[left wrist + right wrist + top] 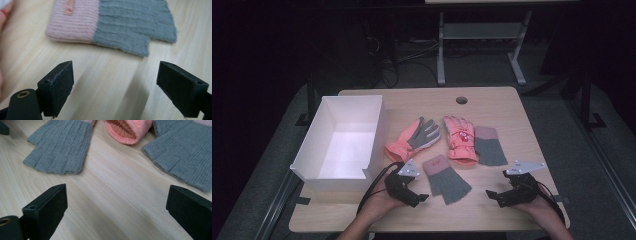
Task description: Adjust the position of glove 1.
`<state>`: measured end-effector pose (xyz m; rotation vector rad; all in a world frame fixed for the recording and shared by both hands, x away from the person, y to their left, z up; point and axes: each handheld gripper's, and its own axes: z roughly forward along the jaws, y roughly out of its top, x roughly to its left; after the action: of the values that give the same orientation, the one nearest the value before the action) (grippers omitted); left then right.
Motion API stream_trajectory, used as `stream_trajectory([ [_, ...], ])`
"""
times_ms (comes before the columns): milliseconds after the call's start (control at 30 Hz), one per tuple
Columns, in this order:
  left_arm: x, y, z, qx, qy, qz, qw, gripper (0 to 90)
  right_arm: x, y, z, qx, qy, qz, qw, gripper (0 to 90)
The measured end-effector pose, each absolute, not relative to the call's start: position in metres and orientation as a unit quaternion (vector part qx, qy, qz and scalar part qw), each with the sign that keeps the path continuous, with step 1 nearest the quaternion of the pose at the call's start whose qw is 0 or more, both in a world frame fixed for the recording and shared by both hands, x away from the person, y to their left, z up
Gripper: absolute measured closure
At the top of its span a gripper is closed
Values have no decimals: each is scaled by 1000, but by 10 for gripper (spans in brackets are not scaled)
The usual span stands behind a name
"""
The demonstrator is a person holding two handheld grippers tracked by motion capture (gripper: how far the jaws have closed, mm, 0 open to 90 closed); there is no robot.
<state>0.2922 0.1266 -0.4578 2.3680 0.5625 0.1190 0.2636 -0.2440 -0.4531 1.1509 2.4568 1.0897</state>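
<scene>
Four gloves lie on the wooden table point(492, 210). A knit glove with pink cuff and grey hand point(446, 178) point(117, 22) point(58, 147) lies near the front middle. Its mate point(489, 145) point(182, 150) lies farther right. A salmon glove with grey palm point(414, 139) and a salmon glove with a red print point(459, 139) point(128, 130) lie behind them. My left gripper point(421, 199) point(115, 87) rests just left of the front knit glove, open with bare table between its jaws. My right gripper point(491, 196) point(116, 212) sits at the front right, open and holding nothing.
An open white box point(343, 142) stands at the table's left side, close to my left hand. A round cable hole point(461, 100) is near the far edge. Black cables trail from both grippers. A grey table frame point(441, 45) stands on the floor behind.
</scene>
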Motion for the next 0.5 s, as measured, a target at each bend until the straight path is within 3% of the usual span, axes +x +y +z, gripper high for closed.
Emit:
stream_trajectory([
  [333, 292, 129, -455, 914, 218, 42, 341, 152, 263, -244, -452, 392, 833, 378, 98, 31],
  [500, 290, 131, -449, 911, 219, 42, 348, 260, 262, -240, -450, 385, 837, 379, 91, 66],
])
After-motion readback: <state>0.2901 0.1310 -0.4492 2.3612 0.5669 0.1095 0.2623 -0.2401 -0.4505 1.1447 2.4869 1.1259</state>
